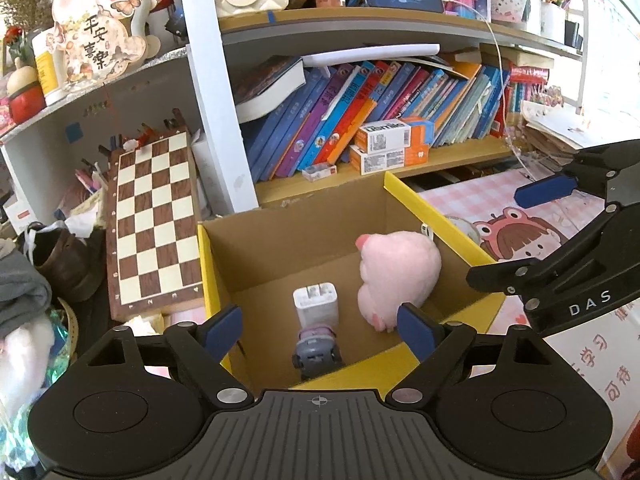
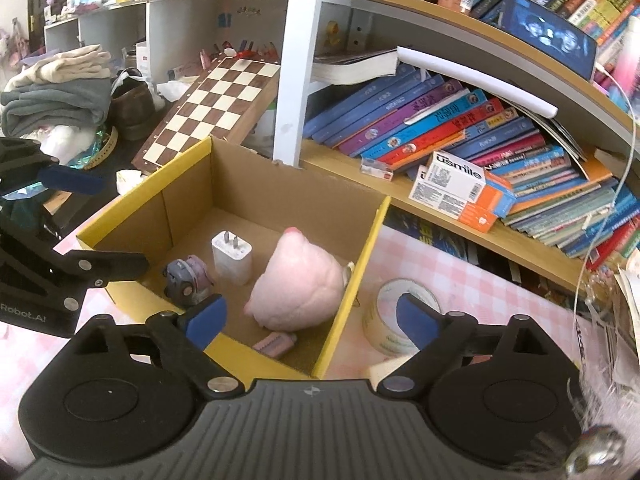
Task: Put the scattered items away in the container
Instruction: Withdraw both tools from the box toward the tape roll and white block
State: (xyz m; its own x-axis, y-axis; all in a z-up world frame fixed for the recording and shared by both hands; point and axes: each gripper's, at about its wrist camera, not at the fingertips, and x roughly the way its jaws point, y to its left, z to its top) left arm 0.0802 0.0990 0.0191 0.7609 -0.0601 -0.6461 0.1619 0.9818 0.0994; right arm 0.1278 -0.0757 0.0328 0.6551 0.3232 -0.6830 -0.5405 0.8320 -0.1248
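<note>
Two tools gaping, empty, yellow-rimmed cardboard box holding fluffy pink plush, white charger

"usmile" stands on the white-and-orange cardboard carton (shelf edge); "Robot.AI" and "DAS" mark black gripper frames.

In the left wrist view the box's near wall hides the lower part of the small purple toy and all of the pink clip. The right gripper is cut off by the right edge. In the right wrist view a jaw covers part of the tape roll, and the bottom right corner is blurred.
</note>
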